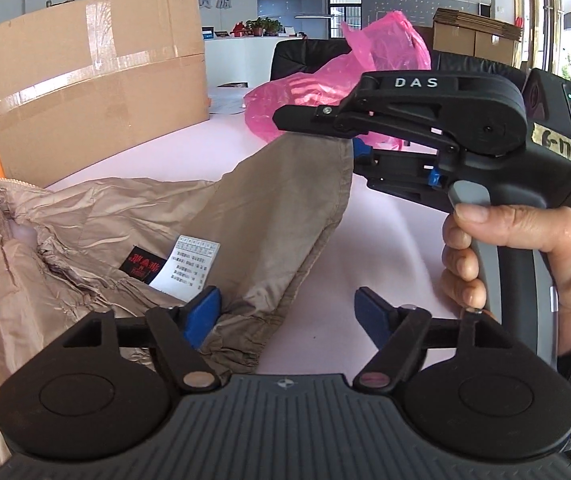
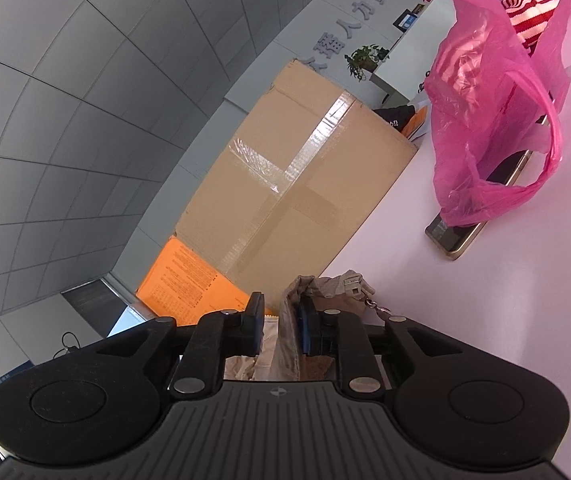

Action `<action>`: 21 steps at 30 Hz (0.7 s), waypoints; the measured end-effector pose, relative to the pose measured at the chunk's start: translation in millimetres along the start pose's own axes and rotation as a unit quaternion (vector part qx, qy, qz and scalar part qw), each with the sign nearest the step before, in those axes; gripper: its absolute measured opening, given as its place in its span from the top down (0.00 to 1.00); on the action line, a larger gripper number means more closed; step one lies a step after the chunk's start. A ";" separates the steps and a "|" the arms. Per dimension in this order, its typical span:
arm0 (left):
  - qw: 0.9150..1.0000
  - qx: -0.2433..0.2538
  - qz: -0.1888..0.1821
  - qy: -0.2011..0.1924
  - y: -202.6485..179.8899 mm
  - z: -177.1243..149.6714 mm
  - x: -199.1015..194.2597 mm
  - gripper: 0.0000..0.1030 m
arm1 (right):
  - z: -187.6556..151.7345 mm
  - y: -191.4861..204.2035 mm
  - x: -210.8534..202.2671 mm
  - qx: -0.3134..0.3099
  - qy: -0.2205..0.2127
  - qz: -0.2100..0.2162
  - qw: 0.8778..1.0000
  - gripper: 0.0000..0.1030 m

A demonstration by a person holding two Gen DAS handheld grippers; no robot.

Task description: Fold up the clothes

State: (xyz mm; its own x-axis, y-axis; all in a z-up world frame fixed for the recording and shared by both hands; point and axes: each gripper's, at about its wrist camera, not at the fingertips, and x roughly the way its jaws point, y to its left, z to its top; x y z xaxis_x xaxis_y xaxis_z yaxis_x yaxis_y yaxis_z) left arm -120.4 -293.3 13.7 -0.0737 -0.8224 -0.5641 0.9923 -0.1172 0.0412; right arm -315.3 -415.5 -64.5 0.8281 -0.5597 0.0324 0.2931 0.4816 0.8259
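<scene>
- From the left wrist view, the left claw [image 1: 287,312] stood wide open with nothing between its blue pads [image 1: 203,312]; the left pad lay against the fabric.
- A beige jacket [image 1: 133,240] lay crumpled on the pale pink tabletop [image 1: 385,248], inner labels [image 1: 181,262] exposed.
- One sleeve [image 1: 285,200] was lifted off the tabletop, its end nipped in the right claw [image 1: 359,150], which a hand [image 1: 525,252] held by the handle.
- A taped cardboard box [image 1: 97,92] stood at the far left and a pink plastic bag [image 1: 333,84] behind the right claw.
- From the right wrist view, the right claw [image 2: 281,320] was nearly closed on a fold of the beige jacket [image 2: 289,332], a metal clip [image 2: 351,284] showing just beyond.
- The cardboard box [image 2: 297,184] stood ahead, the pink plastic bag [image 2: 493,112] lay partly over a phone [image 2: 461,236] on the tabletop [image 2: 485,340].
</scene>
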 end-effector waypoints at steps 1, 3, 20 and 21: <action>1.000 0.004 0.000 -0.001 -1.5 -0.4 0.0 0.26 | 0.6 0.0 -3.2 -0.001 -0.005 -0.002 1.000 0.81; 1.000 0.010 0.000 0.000 -3.3 -1.9 -0.8 0.24 | 1.1 0.2 -10.2 -0.003 -0.021 -0.008 1.000 0.81; 0.999 0.028 -0.040 0.017 -5.4 -3.9 1.8 0.18 | 8.1 17.9 -27.9 -0.037 -0.026 0.056 0.997 0.21; 0.999 0.032 -0.038 0.017 -5.6 -2.9 1.2 0.18 | 7.8 15.5 -22.7 -0.027 -0.008 0.062 0.998 0.17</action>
State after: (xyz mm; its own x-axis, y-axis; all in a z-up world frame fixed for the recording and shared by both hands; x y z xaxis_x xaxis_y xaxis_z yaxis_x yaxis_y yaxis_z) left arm -125.8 -292.0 10.5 -0.1444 -0.7904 -0.5953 0.9754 -0.2148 0.0486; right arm -333.3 -400.6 -48.0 0.8520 -0.5039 0.1421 0.2147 0.5838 0.7830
